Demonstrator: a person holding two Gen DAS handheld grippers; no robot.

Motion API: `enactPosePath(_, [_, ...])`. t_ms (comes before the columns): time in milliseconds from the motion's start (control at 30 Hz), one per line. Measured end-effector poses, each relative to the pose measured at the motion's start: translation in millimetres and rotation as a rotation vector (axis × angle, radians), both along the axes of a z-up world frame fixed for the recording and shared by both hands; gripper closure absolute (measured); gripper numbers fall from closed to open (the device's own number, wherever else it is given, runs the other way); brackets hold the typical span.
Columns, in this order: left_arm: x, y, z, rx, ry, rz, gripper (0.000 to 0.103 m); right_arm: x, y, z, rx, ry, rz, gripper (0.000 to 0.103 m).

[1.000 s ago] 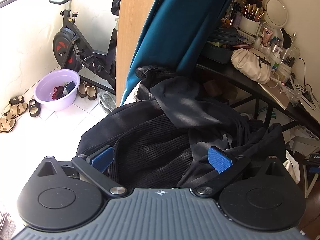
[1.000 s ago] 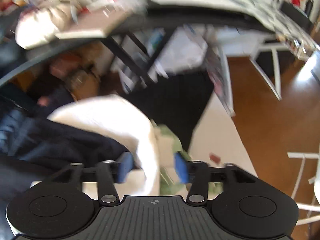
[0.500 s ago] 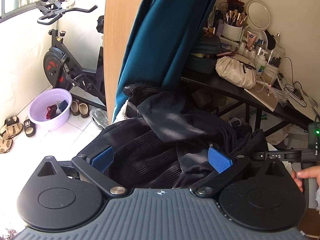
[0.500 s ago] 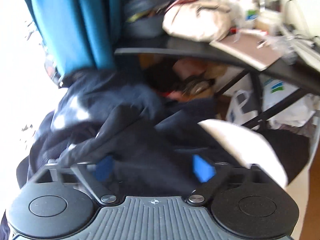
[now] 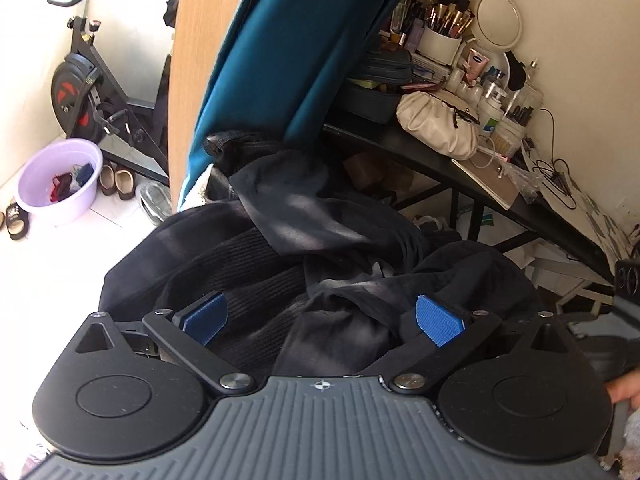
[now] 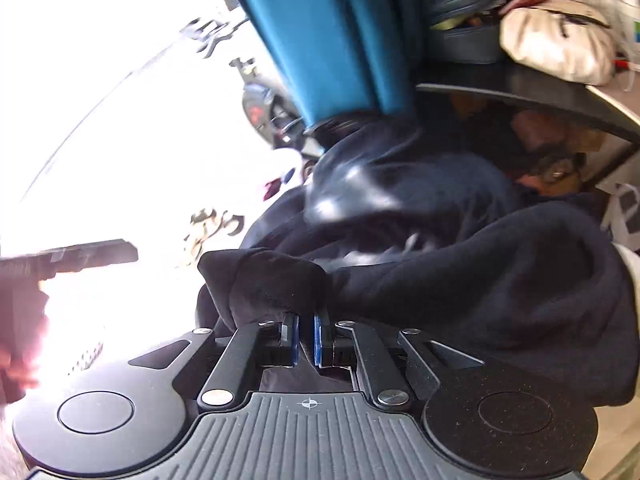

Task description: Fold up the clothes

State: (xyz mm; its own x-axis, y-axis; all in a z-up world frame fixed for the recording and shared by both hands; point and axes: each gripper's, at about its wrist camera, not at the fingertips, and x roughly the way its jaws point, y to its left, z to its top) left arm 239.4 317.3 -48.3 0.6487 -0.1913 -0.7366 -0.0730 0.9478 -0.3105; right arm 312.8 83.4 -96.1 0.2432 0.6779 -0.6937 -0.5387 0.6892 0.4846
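A heap of dark clothes [image 5: 320, 248] lies in front of me, with a ribbed black garment [image 5: 256, 280] under smoother dark fabric. My left gripper [image 5: 320, 316] hangs open just above the heap, its blue pads wide apart with cloth below them. In the right wrist view the same dark clothes [image 6: 460, 264] fill the middle. My right gripper [image 6: 306, 340] is shut on a fold of dark navy cloth [image 6: 264, 284] that bunches up over its fingers. The other gripper's body [image 6: 80, 256] and a hand show at the left edge.
A teal curtain [image 5: 288, 60] hangs behind the heap beside a wooden panel [image 5: 200, 60]. A black desk [image 5: 460, 168] with a white bag [image 5: 440, 128], brushes and bottles runs along the right. An exercise bike [image 5: 92, 92], a purple basin [image 5: 56, 176] and shoes stand on the white floor at left.
My right gripper swung left from the desk side onto the heap and closed on a fold of dark cloth. The left gripper stayed open over the pile, shifting only slightly.
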Motion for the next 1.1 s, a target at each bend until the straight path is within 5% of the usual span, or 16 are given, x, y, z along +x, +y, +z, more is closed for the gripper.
enactPosePath(167, [6.1, -31.9, -11.5, 0.005, 0.019, -0.121, 0.0, -9.7, -0.4, -17.3, 0.016, 0.004, -0.089, 0.096])
enactPosePath(433, [13.7, -94.7, -32.8, 0.225, -0.023, -0.407, 0.0, 2.1, -27.4, -8.8, 0.098, 0.029, -0.151, 0.096])
enactPosePath(767, [23.2, -129.4, -63.9, 0.368, -0.046, -0.519, 0.005, 5.0, -34.7, 5.6, 0.134, 0.024, -0.13, 0.096])
enactPosePath(800, [23.5, -132.5, -65.9, 0.379, -0.05, -0.529, 0.015, 4.4, -34.9, 7.6, 0.146, 0.029, -0.125, 0.096])
enactPosePath(833, [23.8, -135.6, -67.9, 0.39, -0.054, -0.538, 0.046, 4.0, -35.5, 8.9, 0.161, 0.037, -0.119, 0.096])
enactPosePath(900, [23.5, -138.3, -68.9, 0.4, -0.054, -0.546, 0.093, 3.1, -36.1, 11.1, 0.172, 0.039, -0.11, 0.096])
enactPosePath(1000, [16.2, -122.2, -55.2, 0.368, -0.07, -0.483, 0.093, 5.3, -43.6, 17.0, 0.146, 0.022, -0.136, 0.079])
enactPosePath(1100, [3.2, -90.1, -34.2, 0.36, -0.114, -0.339, 0.094, 13.3, -67.4, 26.8, 0.157, 0.003, -0.208, 0.046])
